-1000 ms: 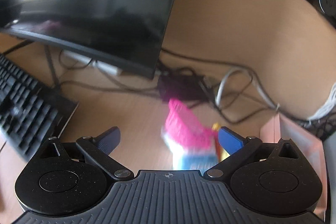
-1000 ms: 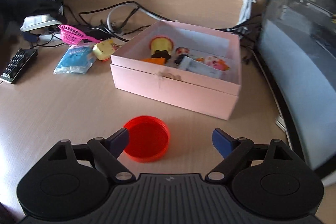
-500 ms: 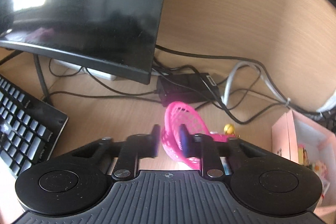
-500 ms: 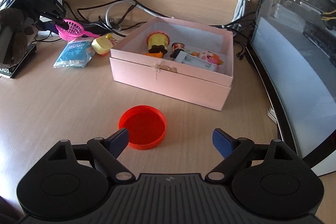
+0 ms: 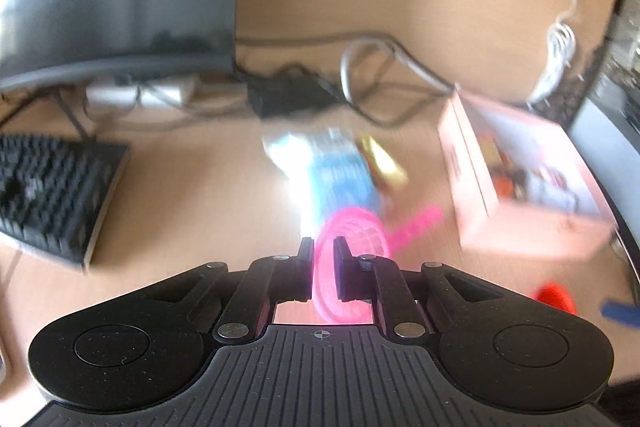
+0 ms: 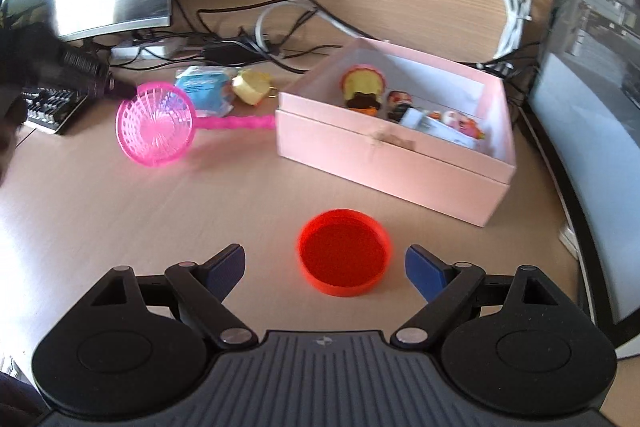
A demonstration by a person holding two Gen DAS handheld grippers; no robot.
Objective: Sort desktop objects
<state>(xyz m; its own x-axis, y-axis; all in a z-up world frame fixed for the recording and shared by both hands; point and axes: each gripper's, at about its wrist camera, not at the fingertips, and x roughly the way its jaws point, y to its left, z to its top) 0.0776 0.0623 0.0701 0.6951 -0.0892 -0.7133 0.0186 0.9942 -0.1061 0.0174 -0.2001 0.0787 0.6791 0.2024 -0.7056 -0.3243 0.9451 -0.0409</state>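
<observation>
Item: pink strainer [image 6: 155, 125], carried above the worktop [image 6: 160, 227] left of the pink box [image 6: 392, 163]. Left gripper [image 5: 323, 267] fingers clamped on its basket rim; right gripper [image 6: 325, 267] fingers apart around the red lid [image 6: 343, 257], not touching.

Long axis: level, handle toward the box.

Risk: thin rim hold; strainer may pivot, or handle strike the box wall.

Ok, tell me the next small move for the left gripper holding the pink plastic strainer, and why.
Probably carry it on toward the open pink cardboard box. The left gripper is shut on the rim of the pink plastic strainer, which hangs clear of the desk, its handle pointing at the box where small toys already lie.
</observation>
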